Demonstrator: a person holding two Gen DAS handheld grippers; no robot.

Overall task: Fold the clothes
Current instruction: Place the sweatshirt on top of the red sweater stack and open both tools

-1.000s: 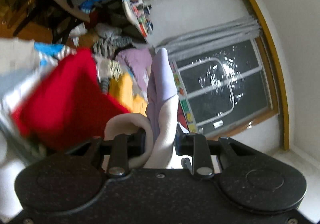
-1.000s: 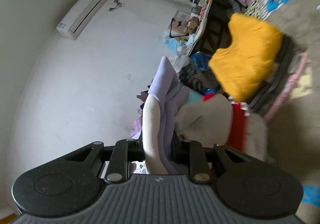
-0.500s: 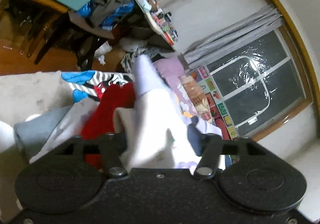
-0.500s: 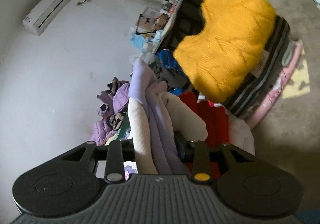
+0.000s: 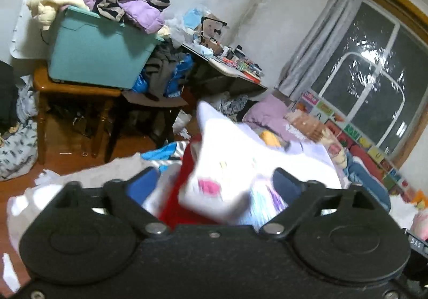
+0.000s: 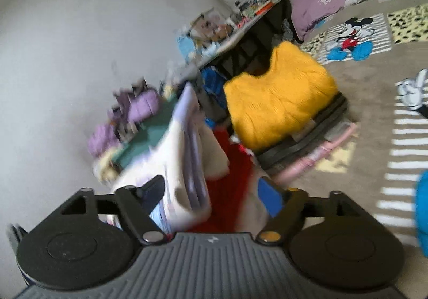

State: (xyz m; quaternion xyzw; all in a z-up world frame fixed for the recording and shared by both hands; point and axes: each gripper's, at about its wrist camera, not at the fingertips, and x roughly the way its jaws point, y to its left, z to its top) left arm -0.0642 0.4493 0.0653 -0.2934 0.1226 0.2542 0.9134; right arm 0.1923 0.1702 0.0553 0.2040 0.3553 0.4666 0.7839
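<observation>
The pale lilac-and-white garment [image 5: 227, 165] is motion-blurred in both views, its printed motif unreadable. It hides most of the red knit piece [image 6: 235, 173]. The small items on the far counter [image 5: 227, 66] are too small to identify.

Left gripper [image 5: 214, 184] jaws have just been opening, standing wide; blurred white garment [image 5: 230, 165] lying loose between them over red cloth [image 5: 184, 178].

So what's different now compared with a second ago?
Both grippers have let go: the left gripper and right gripper were clamped on the folded white-and-lilac garment, and their jaws have just been opening. It now lies loose between them, over the red garment. The folded yellow knit sweater stays on its stack.
</observation>
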